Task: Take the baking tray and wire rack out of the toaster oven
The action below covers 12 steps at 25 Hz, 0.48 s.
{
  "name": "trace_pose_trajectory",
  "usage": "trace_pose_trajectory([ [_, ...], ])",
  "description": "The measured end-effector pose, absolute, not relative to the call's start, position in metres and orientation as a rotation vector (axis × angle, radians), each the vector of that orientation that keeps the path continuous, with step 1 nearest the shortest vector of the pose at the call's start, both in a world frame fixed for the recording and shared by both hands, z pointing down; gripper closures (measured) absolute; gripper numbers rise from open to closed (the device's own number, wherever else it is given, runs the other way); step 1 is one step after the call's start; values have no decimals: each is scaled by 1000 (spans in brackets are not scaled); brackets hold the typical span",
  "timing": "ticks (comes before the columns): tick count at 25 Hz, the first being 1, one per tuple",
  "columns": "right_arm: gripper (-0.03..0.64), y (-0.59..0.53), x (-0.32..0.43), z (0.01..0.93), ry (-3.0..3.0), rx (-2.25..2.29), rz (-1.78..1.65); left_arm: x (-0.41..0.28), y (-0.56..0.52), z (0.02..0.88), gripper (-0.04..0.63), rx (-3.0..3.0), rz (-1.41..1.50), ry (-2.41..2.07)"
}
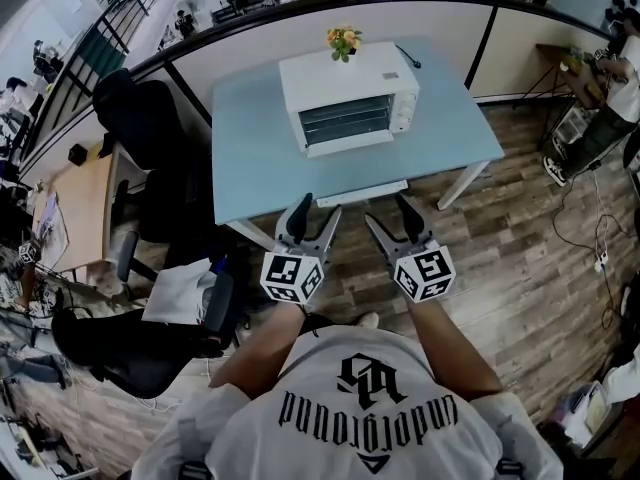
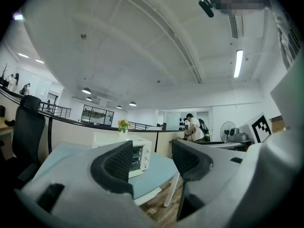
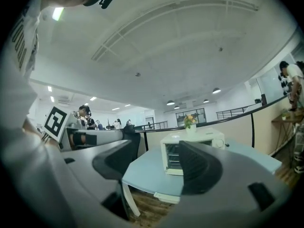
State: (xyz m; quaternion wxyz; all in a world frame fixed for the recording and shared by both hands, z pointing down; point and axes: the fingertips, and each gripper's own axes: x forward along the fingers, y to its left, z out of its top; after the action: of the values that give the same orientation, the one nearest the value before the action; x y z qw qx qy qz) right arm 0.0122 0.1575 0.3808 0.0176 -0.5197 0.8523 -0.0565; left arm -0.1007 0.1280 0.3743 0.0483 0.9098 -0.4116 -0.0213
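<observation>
A white toaster oven (image 1: 348, 98) stands at the back of a light blue table (image 1: 260, 168), its glass door shut. Wire bars show through the glass; I cannot make out the baking tray. A small pot of flowers (image 1: 343, 40) sits on top of the oven. My left gripper (image 1: 312, 220) and right gripper (image 1: 396, 220) hover side by side over the floor at the table's near edge, well short of the oven, both open and empty. The oven (image 2: 141, 154) shows between the jaws of the left gripper (image 2: 149, 158). In the right gripper view the oven (image 3: 172, 156) lies ahead of the right gripper (image 3: 159, 164).
Black office chairs (image 1: 150, 118) and a wooden desk (image 1: 80, 208) stand to the left. A curved partition (image 1: 300, 23) runs behind the table. A person (image 1: 620, 78) is at the far right, with cables (image 1: 590, 238) on the floor. A white bar (image 1: 360, 193) hangs under the table's front edge.
</observation>
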Motion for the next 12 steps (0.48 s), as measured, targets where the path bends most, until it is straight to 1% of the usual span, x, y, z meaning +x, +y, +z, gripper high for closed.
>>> trace_pose_trajectory([
  [12,305,152,29,383,2671,-1617,-181,-74,115,380,324,2736,-100,-1196],
])
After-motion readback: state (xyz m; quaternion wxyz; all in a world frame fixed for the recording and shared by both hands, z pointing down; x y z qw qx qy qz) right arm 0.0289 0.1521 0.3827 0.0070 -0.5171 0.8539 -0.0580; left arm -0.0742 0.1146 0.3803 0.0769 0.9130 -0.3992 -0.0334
